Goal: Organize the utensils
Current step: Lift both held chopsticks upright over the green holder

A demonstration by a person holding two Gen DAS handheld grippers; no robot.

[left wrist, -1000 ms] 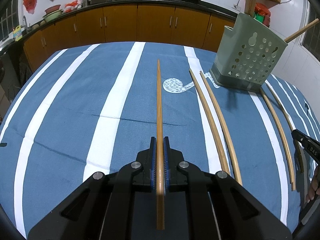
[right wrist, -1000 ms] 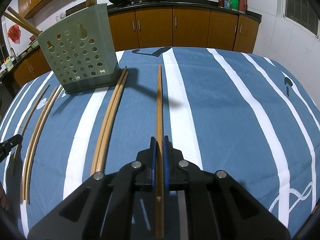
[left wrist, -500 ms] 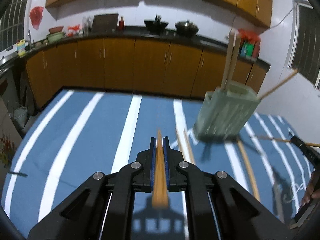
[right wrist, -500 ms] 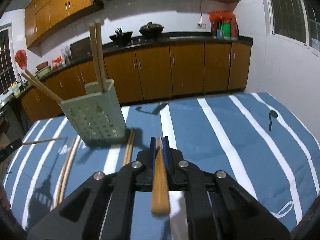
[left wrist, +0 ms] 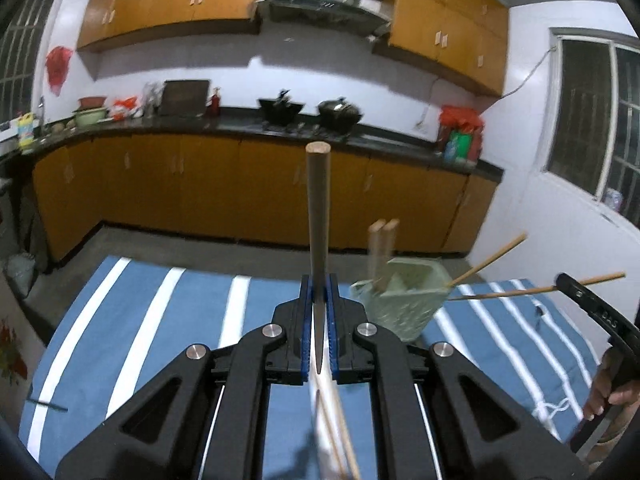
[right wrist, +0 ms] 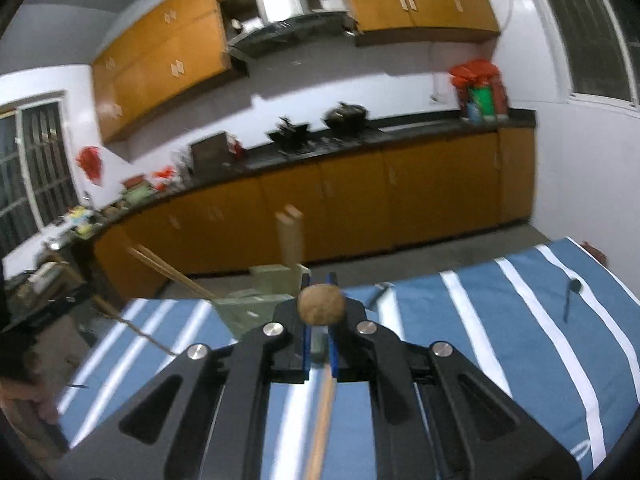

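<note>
My left gripper (left wrist: 319, 292) is shut on a wooden chopstick (left wrist: 318, 216) that points up and away, lifted above the table. The green perforated utensil holder (left wrist: 400, 300) stands to its right with several chopsticks in it. My right gripper (right wrist: 319, 292) is shut on another chopstick (right wrist: 321, 304) whose round end faces the camera; the holder (right wrist: 264, 292) is just ahead and left. The right gripper also shows at the right edge of the left wrist view (left wrist: 588, 308) with its chopstick (left wrist: 532, 289).
A blue cloth with white stripes (left wrist: 160, 320) covers the table. More chopsticks (left wrist: 340, 440) lie on it below my left gripper. Kitchen cabinets and a counter (left wrist: 240, 184) run behind. The person's hand (left wrist: 612, 392) is at the right.
Both grippers have lifted their chopsticks off the cloth and tilted them upward. The views have swung from the table up to the kitchen wall. The holder is now closer below both grippers.
</note>
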